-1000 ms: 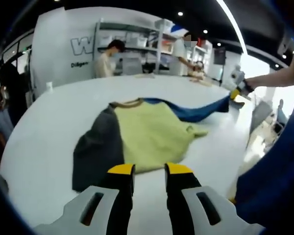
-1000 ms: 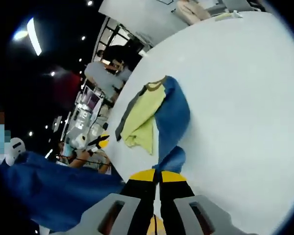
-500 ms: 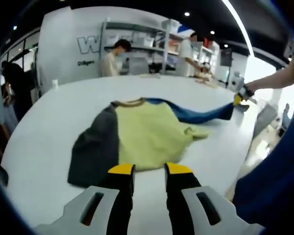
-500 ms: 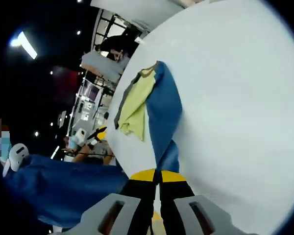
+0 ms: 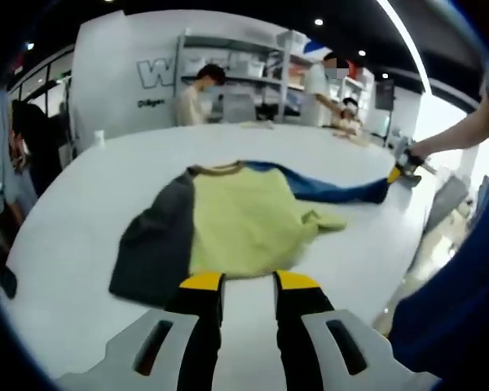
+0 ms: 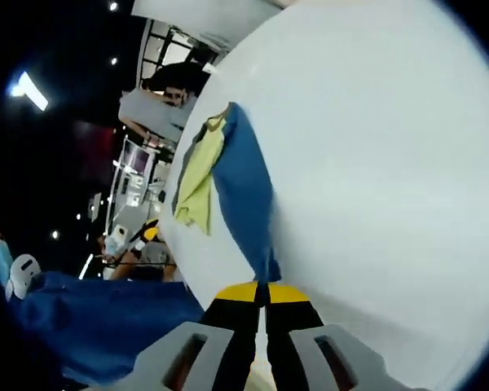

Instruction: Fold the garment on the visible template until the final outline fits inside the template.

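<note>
A large white table point(image 5: 81, 204) carries a shirt point(image 5: 244, 220) with a yellow-green body, one dark grey sleeve point(image 5: 155, 244) lying flat and one blue sleeve point(image 6: 244, 195) drawn out straight toward the table edge. The right gripper point(image 6: 261, 295) has its jaws closed on that blue sleeve's cuff. The left gripper point(image 5: 248, 283) hovers near the shirt's hem, jaws parted and holding nothing.

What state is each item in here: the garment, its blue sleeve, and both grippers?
Garment: lying flat on the white table, not folded yet.
Blue sleeve: pulled out straight, its end pinched by the right gripper.
Right gripper: shut on the sleeve end.
Left gripper: open, empty, near the garment's hem.
</note>
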